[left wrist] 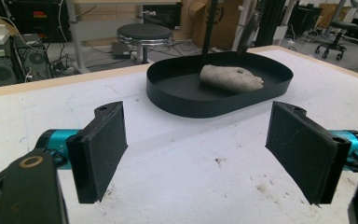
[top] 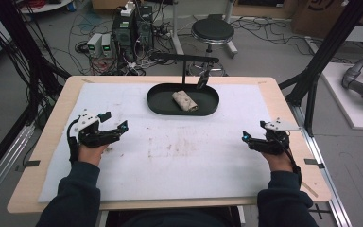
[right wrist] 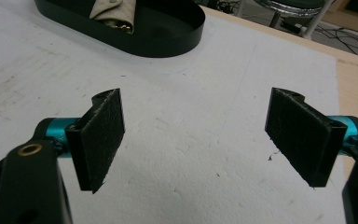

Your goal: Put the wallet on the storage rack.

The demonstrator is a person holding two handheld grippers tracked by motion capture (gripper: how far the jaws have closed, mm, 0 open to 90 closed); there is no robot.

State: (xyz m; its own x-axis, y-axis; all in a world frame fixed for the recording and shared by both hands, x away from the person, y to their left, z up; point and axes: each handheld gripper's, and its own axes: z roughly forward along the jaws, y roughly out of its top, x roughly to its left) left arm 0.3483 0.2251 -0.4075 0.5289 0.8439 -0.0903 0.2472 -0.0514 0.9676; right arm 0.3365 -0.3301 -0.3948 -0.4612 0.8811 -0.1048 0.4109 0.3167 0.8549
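Observation:
A black oval tray sits at the far middle of the white mat, and a beige speckled roll lies inside it. My left gripper hovers over the mat's left side, open and empty. My right gripper is over the right side, also open and empty. In the left gripper view the open gripper faces the tray and the roll ahead. In the right gripper view the open gripper is over bare mat, with the tray and the roll at the upper left.
A white stained mat covers the wooden table. A black stand rises at the tray's far rim, with a clip hanging over the tray. Beyond the table are a stool, computers and cables. Black frame posts flank both sides.

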